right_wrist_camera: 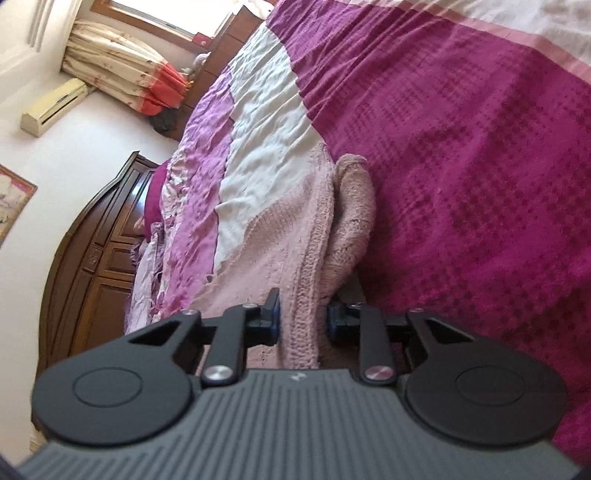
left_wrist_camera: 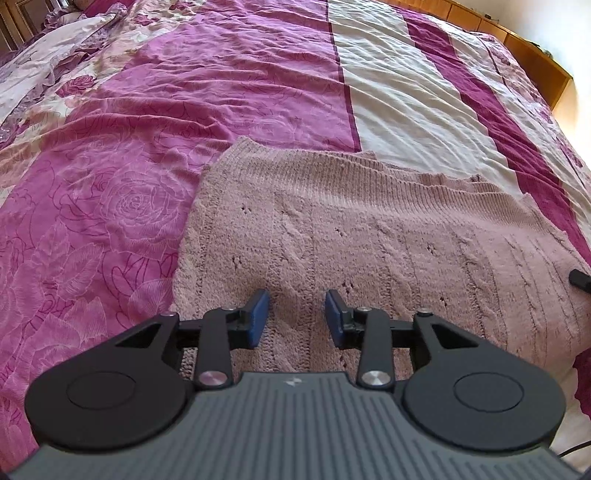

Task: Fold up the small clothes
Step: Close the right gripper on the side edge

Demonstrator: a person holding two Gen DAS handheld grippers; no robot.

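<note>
A pale pink knit sweater (left_wrist_camera: 369, 229) lies spread flat on the bed. My left gripper (left_wrist_camera: 297, 314) hovers low over its near part, blue pads apart and nothing between them. In the right wrist view the camera is rolled sideways. My right gripper (right_wrist_camera: 303, 317) is shut on the thick edge of the sweater (right_wrist_camera: 280, 229). That edge is raised, and a fold of its underside (right_wrist_camera: 351, 206) curls over the magenta cover. A black tip (left_wrist_camera: 580, 281) shows at the sweater's right edge in the left wrist view.
The bed cover (left_wrist_camera: 184, 92) has pink rose-print, cream and magenta stripes and is wrinkled. Pillows (left_wrist_camera: 55, 55) lie at the far left. A dark wooden headboard (right_wrist_camera: 99, 240), a curtain (right_wrist_camera: 122, 81) and a wall unit (right_wrist_camera: 51, 107) stand beyond the bed. Wooden furniture (left_wrist_camera: 517, 33) runs along the far side.
</note>
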